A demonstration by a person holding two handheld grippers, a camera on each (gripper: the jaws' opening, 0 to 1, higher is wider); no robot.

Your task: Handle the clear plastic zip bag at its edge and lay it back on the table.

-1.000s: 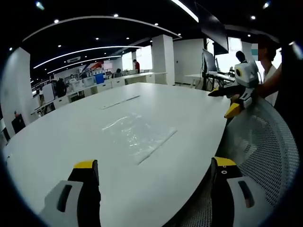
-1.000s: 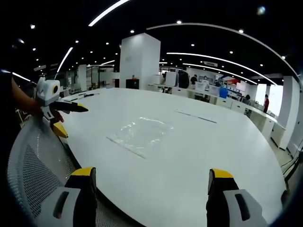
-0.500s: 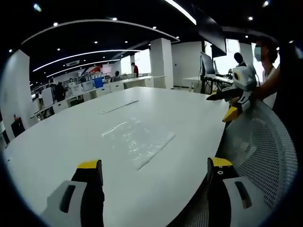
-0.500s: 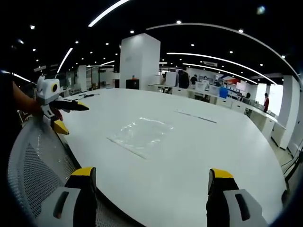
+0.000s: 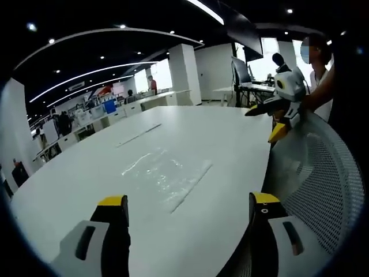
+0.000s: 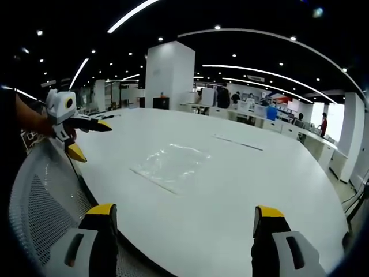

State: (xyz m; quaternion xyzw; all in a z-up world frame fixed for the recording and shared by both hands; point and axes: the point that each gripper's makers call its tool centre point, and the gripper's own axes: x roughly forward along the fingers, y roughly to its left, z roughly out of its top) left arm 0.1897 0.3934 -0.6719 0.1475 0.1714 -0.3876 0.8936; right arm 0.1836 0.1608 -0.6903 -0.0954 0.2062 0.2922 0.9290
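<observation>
On the large white table [image 5: 86, 167], well in from its curved near edge, the clear plastic zip bag [image 5: 164, 176] lies flat, its long sealed edge turned toward the mesh chair back [image 5: 323, 184] that stands just beside the table's rim. Seen from the right gripper view, the same bag [image 6: 171, 164] rests near the middle of the table [image 6: 259, 190], with bare white surface all round it and nothing touching it. The left gripper [image 5: 187, 210] hangs short of the table's near edge with its yellow-tipped jaws spread wide and nothing between them; it also shows in the right gripper view [image 6: 86, 138], held in a person's hand above the chair back [image 6: 40, 196], jaws parted there too. The right gripper [image 6: 181, 216] likewise sits back from the table's near edge, jaws wide apart and empty, and appears in the left gripper view [image 5: 272, 124] over the chair, well apart from the bag. Beyond the table's far side stand a white pillar [image 6: 167, 75] and rows of desks [image 6: 271, 118] under strip lights.
</observation>
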